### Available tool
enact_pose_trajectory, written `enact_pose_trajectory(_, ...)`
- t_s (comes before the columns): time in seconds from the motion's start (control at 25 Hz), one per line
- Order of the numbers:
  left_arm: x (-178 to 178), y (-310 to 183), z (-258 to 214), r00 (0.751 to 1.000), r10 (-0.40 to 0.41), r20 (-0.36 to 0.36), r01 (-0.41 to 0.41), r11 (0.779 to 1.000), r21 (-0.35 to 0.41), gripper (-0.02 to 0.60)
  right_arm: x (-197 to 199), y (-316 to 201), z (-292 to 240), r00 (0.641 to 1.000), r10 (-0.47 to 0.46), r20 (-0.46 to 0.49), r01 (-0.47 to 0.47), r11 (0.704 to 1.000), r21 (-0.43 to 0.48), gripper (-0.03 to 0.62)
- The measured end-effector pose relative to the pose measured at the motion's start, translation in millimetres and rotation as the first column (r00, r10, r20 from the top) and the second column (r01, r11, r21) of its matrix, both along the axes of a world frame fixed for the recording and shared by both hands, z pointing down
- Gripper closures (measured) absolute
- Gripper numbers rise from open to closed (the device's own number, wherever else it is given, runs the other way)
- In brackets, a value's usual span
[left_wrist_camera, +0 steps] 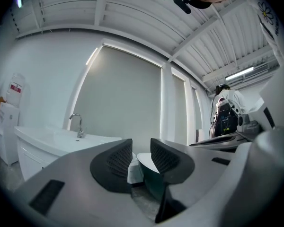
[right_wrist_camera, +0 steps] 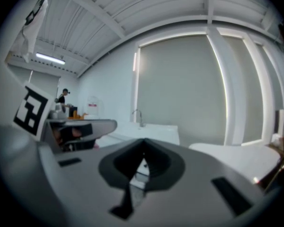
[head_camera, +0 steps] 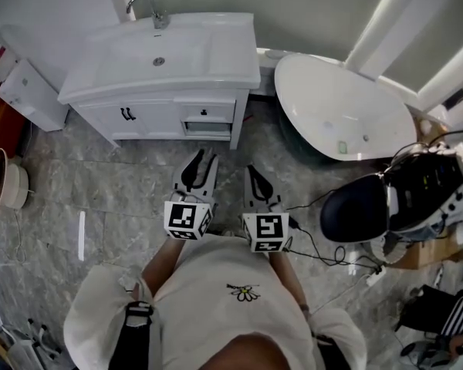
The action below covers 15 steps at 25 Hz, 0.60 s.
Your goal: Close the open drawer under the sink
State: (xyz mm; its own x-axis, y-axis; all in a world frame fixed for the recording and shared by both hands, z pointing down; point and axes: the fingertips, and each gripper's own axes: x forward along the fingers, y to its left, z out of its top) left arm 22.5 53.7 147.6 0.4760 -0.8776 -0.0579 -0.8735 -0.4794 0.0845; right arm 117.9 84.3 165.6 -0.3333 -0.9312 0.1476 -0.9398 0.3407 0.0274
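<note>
Grey stone floor (head_camera: 100, 183) lies beneath you; the open drawer (head_camera: 207, 128) sits at twelve o'clock, under the sink (head_camera: 158, 52). Your left gripper (head_camera: 207, 159) stands parted and empty, and your right gripper (head_camera: 251, 172) is closed on nothing.

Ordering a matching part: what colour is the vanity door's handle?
Black handle; head view shows it best.

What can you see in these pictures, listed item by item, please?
sink: one, white, top centre on the cabinet
tap: one, chrome, at the sink's back
cabinet: one, white, under the sink
drawer: one, white, open, cabinet's right side
bathtub: one, white, right of the cabinet
cables: several, black, floor at right
floor: one, grey marble, throughout
shirt: one, white, bottom centre
left tool: one, grey, open, empty
right tool: one, grey, shut, empty
</note>
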Motion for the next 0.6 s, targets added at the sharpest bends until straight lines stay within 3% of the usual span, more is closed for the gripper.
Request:
enact_pose_trajectory(0.24, 6, 9, -2, 1.0, 0.003, 0.002, -0.003, 1.0, 0.014, 0.467, 5, 7, -8, 1.0, 0.012, 0.006, -0.012, 0.999, 0.029, 0.565)
enact_pose_trajectory(0.32, 1, 9, -3, 1.0, -0.026, 0.01, 0.026, 0.999, 0.019, 0.561, 3, 9, -10, 1.0, 0.007, -0.002, -0.007, 0.999, 0.04, 0.565)
enact_pose_trajectory(0.6, 2, 13, -8, 0.999, -0.045, 0.029, 0.044, 0.998, 0.036, 0.561, 8, 11, -17, 1.0, 0.011, -0.001, -0.011, 0.998, 0.066, 0.565)
